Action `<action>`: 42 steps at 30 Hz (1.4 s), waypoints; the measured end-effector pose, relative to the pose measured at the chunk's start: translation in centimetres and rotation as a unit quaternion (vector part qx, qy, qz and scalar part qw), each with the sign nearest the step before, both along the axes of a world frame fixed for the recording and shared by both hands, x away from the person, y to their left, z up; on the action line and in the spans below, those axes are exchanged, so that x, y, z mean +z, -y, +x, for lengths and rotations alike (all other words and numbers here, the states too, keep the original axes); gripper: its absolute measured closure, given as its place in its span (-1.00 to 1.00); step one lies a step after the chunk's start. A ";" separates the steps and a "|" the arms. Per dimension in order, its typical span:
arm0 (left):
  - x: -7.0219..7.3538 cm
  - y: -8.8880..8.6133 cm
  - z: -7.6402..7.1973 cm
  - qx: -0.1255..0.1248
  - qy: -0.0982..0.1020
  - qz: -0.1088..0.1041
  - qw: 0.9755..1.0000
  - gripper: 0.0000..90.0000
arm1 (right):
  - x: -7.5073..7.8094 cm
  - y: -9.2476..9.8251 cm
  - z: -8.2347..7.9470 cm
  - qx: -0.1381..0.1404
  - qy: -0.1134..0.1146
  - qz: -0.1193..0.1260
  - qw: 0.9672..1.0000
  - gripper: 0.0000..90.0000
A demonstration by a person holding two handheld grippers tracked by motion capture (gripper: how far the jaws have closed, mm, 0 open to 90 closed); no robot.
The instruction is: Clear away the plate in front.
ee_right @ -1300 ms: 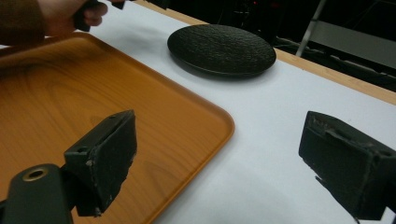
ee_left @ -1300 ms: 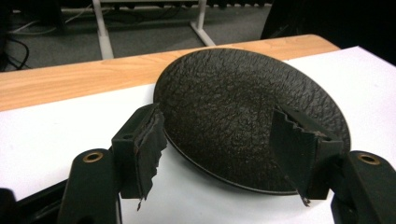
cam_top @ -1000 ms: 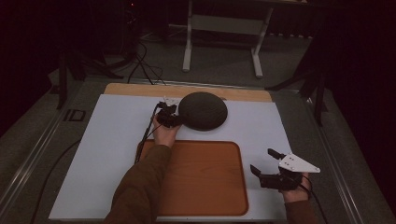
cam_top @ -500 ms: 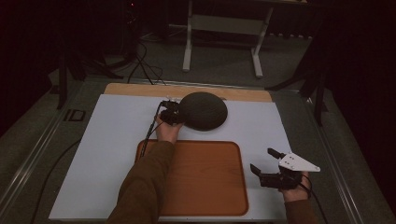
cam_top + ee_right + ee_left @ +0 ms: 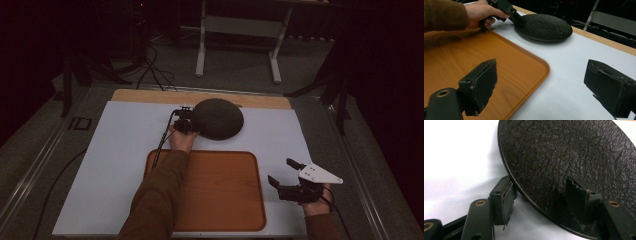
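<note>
Over the last second the left tool (image 5: 186,121) had barely shifted: it stayed at the near-left edge of the dark, rough-textured domed lid (image 5: 218,118), which had not moved from its place on the white tabletop (image 5: 120,150), just beyond the wooden tray (image 5: 220,190). In the left gripper view the jaws stood partly open and straddled the rim of the lid (image 5: 564,165), one pad under its edge and the other over its top, not yet pinching it. That suggested the grasp was lined up and only the closing remained before the lid could be lifted. The right tool (image 5: 290,181) hung wide open and empty just right of the tray, unchanged.
</note>
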State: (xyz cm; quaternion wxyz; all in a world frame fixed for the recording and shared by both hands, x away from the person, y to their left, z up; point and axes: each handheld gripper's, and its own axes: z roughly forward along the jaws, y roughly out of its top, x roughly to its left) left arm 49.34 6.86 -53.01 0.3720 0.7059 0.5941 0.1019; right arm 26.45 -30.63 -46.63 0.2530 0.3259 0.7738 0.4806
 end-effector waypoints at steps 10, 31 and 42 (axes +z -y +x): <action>0.3 -1.1 0.5 0.025 -0.036 -0.046 0.998 0.28 | 0.0 -0.1 0.1 0.001 -0.002 -0.002 1.000 -0.75; 2.0 -0.8 0.2 0.050 -0.006 -0.141 0.989 0.62 | 0.0 -0.4 0.3 0.010 -0.004 -0.011 1.000 -0.71; 0.5 1.6 0.2 0.072 -0.044 -0.209 0.974 0.65 | 0.1 -0.3 0.2 0.010 -0.004 -0.008 1.000 -0.70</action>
